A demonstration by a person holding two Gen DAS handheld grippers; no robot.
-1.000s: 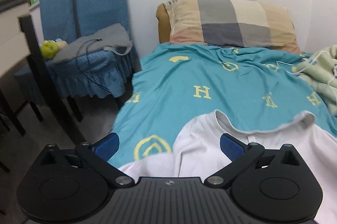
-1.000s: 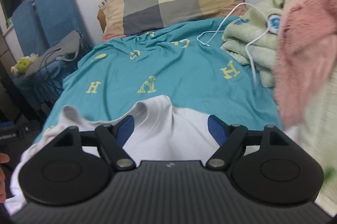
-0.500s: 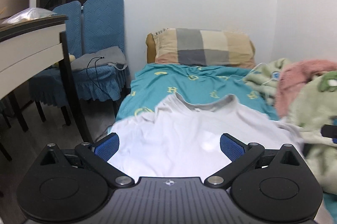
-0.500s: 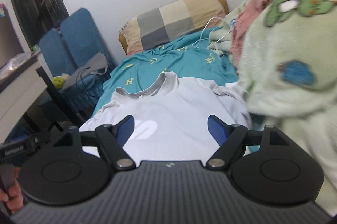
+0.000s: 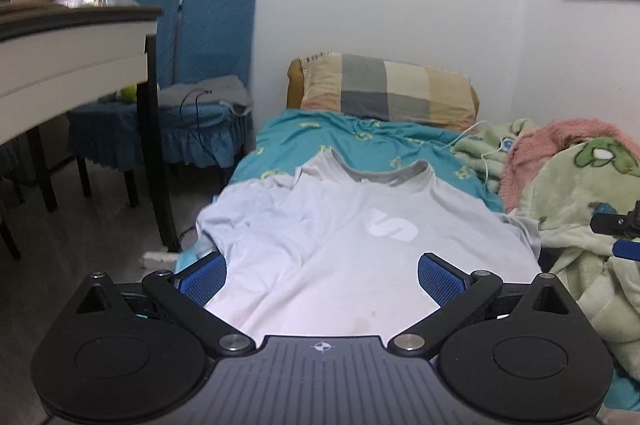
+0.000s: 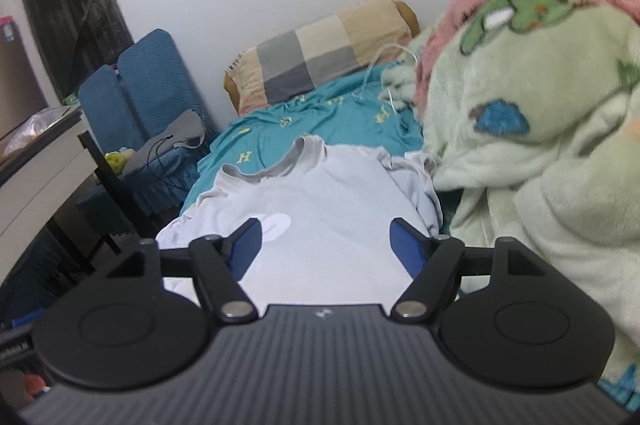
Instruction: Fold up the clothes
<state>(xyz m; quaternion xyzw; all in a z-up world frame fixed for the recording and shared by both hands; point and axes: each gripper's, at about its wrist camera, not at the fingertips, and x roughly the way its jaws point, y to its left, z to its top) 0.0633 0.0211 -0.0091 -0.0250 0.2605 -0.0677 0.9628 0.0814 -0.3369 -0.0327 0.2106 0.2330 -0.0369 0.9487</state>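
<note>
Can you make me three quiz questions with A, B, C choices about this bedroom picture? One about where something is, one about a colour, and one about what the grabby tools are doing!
1. Where does the white T-shirt lie?
A. spread on the bed
B. on the blue chair
C. on the floor

2. What colour is the bed sheet under the shirt?
A. red
B. teal with yellow letters
C. black

3. How are the left tool and the right tool?
A. both shut on the shirt
B. one open, one shut
C. both open, holding nothing

Answers:
1. A, the shirt lies flat on the sheet, its collar toward the checked pillow.
2. B, teal cloth with yellow letters shows past the collar.
3. C, each tool's blue pads stand wide apart with only the shirt behind them.
</note>
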